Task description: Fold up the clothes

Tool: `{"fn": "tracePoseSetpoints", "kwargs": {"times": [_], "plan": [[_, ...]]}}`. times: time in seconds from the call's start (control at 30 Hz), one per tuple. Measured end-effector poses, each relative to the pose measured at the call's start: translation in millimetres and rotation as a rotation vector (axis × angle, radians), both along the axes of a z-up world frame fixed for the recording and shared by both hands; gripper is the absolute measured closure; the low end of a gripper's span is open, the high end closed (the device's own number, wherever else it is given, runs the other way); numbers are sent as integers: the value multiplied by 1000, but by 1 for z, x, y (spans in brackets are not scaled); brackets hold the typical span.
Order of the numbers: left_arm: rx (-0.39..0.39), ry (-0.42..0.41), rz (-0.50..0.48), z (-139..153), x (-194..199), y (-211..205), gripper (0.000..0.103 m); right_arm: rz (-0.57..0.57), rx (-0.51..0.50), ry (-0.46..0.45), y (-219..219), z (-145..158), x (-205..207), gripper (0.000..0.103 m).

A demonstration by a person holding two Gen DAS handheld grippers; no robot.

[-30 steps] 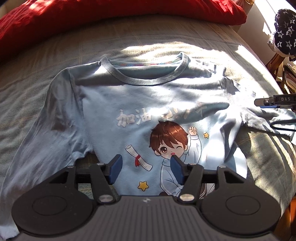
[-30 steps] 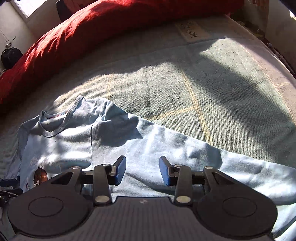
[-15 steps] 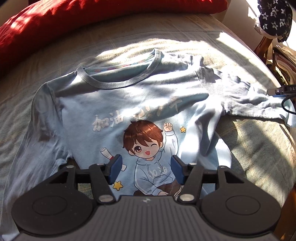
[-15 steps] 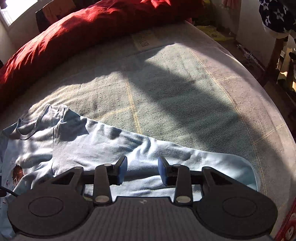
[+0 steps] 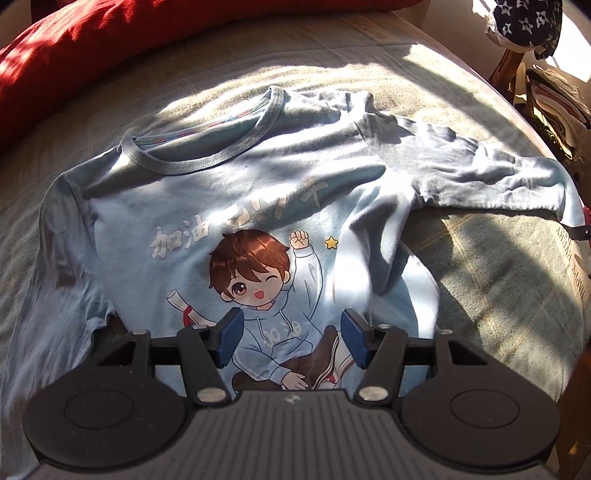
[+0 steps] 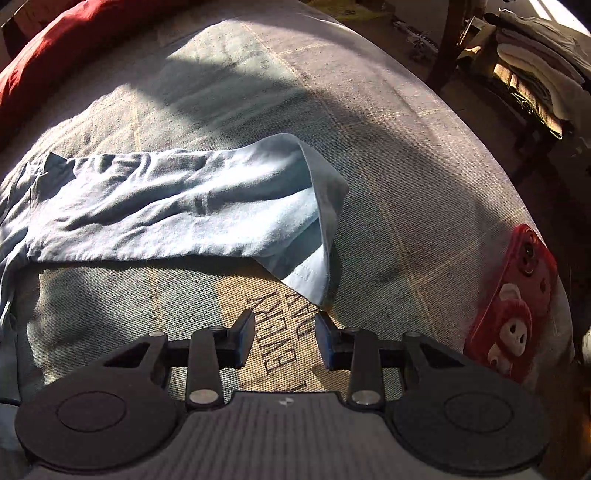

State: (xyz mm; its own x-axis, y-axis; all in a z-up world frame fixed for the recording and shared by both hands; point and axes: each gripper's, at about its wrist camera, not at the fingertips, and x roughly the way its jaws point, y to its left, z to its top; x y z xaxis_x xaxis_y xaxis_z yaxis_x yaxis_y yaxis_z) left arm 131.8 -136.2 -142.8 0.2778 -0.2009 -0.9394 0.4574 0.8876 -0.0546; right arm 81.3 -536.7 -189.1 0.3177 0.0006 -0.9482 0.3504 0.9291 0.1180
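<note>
A light blue long-sleeved shirt point(image 5: 236, 206) with a cartoon boy print lies face up on the bed, collar toward the red pillow. My left gripper point(image 5: 288, 338) hovers open over the lower part of the print, nothing between its fingers. The shirt's right sleeve point(image 6: 166, 210) stretches across the blanket, its cuff point(image 6: 314, 273) folded over and pointing toward me. My right gripper point(image 6: 284, 338) stands open just short of that cuff, over printed lettering on the blanket, holding nothing.
A grey-green blanket point(image 6: 406, 166) covers the bed. A red pillow point(image 5: 110, 48) lies along the far side. A red phone case point(image 6: 513, 306) rests near the bed's right edge. Stacked clothes point(image 6: 532, 66) and a starry fabric point(image 5: 524, 22) sit beyond that edge.
My right gripper has travelled along the sleeve to its cuff end, so the shirt body has left its view. The left gripper has shifted a little across the shirt front.
</note>
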Motion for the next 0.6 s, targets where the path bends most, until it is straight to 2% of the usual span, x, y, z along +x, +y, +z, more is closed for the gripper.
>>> {"fn": "tracePoseSetpoints", "kwargs": {"times": [0.13, 0.2, 0.6], "plan": [[8, -11, -23, 3, 0, -6, 45, -38, -11, -23, -14, -1, 7, 65], [13, -13, -27, 4, 0, -7, 45, -55, -16, -31, -21, -2, 11, 102], [19, -12, -20, 6, -2, -6, 44, -78, -128, -51, -73, 37, 22, 101]]}}
